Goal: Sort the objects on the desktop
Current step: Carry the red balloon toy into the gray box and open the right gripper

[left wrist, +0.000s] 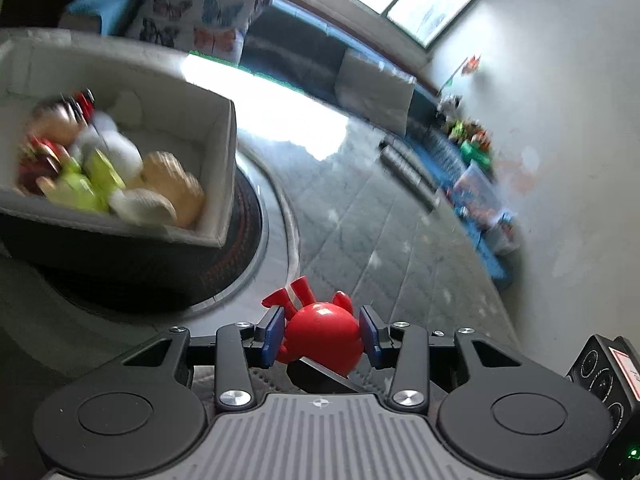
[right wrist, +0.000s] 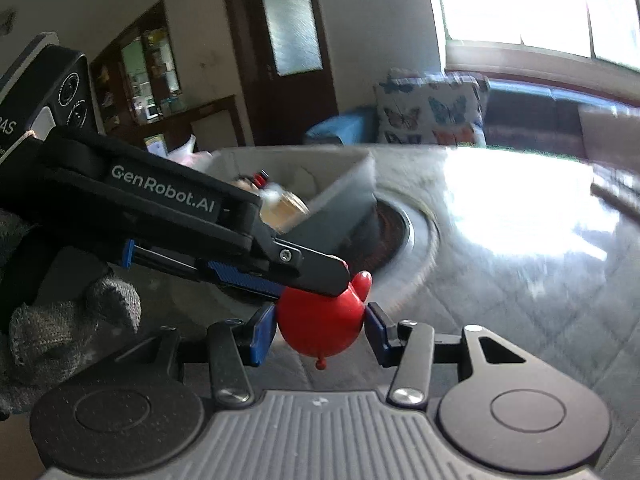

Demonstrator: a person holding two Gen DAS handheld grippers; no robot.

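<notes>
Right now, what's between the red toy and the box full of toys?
No other toy. In the left wrist view, only the dark round mat under the grey box and a bare grey surface lie between it and the red toy.

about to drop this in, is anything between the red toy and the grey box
Nothing visible blocks the way. The round red plastic toy figure sits in the right tongs, with the left tongs around it; only bare tabletop lies before the grey fabric storage box.

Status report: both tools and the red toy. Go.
Right tool shut on red toy. Left tool straddles it too, grip unclear. Bin ahead, holding toys. Nothing seen in the way.
</notes>
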